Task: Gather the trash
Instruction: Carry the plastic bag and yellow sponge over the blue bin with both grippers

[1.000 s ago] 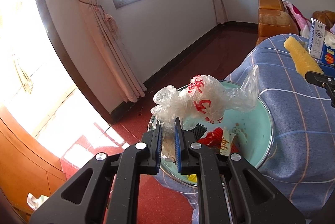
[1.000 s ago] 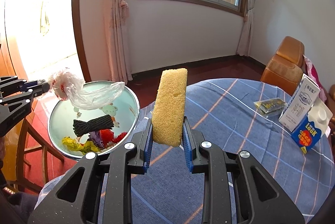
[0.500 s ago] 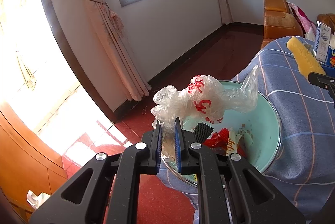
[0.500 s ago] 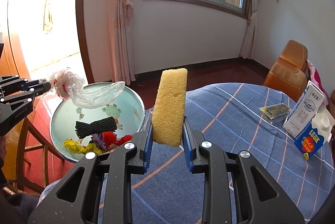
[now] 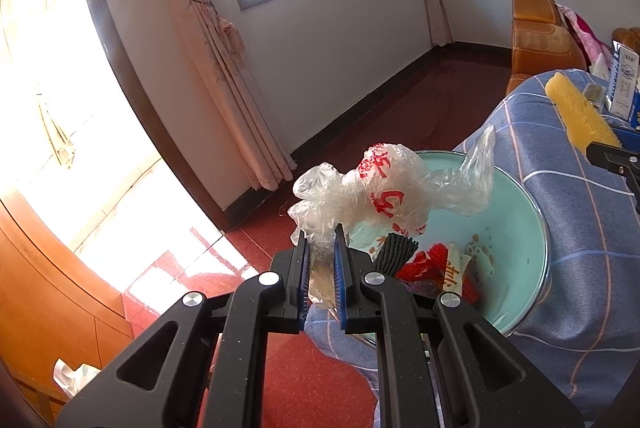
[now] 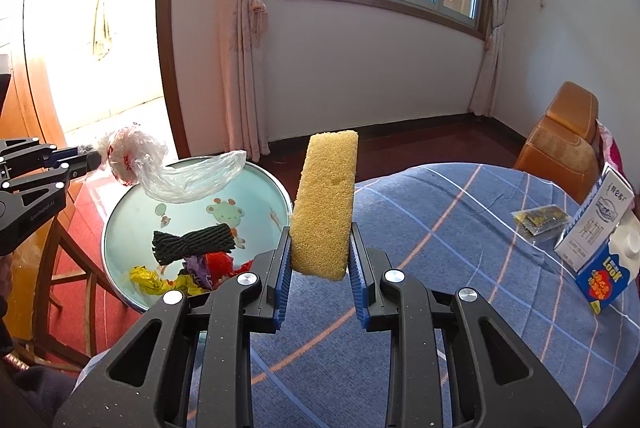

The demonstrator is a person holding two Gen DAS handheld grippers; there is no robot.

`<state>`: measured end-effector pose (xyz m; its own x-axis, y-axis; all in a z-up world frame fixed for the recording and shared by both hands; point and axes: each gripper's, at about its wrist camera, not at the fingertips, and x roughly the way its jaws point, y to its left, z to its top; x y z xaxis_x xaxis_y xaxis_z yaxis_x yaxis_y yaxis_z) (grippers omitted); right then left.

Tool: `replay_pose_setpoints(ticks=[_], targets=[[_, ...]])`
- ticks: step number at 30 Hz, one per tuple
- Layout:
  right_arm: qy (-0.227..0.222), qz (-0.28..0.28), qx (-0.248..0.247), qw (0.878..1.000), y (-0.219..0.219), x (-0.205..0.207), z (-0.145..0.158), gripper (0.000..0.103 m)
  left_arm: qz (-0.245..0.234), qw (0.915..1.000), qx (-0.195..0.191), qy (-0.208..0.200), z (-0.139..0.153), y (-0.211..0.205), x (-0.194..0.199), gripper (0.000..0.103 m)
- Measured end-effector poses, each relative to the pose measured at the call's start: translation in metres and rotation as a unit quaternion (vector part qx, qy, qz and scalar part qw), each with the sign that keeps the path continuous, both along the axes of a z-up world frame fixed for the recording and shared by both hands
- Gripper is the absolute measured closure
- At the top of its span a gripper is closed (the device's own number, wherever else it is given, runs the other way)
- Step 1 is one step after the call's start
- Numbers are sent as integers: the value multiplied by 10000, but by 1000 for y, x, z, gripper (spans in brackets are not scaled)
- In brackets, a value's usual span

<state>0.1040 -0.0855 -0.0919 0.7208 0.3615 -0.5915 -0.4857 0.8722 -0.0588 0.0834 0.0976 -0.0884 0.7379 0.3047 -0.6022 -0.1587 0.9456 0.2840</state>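
Observation:
My left gripper [image 5: 321,240] is shut on a crumpled clear plastic bag with red print [image 5: 384,189], held over the near rim of a pale green basin [image 5: 524,248]. The basin holds black netting [image 5: 396,251] and red and yellow wrappers. In the right wrist view the bag [image 6: 176,167] hangs from the left gripper [image 6: 90,159] above the basin [image 6: 132,203]. My right gripper [image 6: 319,248] is shut on an upright yellow sponge [image 6: 326,199], above the blue checked tablecloth [image 6: 440,268] beside the basin. The sponge also shows in the left wrist view [image 5: 580,111].
A milk carton [image 6: 600,232] and a small dark packet [image 6: 538,218] lie on the table's right side. An orange armchair [image 6: 560,131] stands behind the table. A wooden chair [image 6: 68,268] stands under the basin. Curtains, a window and red floor lie beyond.
The view from both grippers has shifted slightly; the left gripper with the bag has drifted a little relative to the basin. Both grips are unchanged.

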Motion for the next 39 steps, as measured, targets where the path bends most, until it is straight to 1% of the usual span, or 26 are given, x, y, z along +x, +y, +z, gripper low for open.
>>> replay_pose_setpoints(ticks=[10,18,39], targets=[[-22,82,-5,10000,6,2,3,76,111,9999,13,-60,1,2,-2,93],[-36,213,-16,9998,17,3,4,76,271,9996,19,-118,2,12,-5,93],[-66,469,-108,9988,36,5,5,76,428,9990,87,-76,4,23,-5,93]])
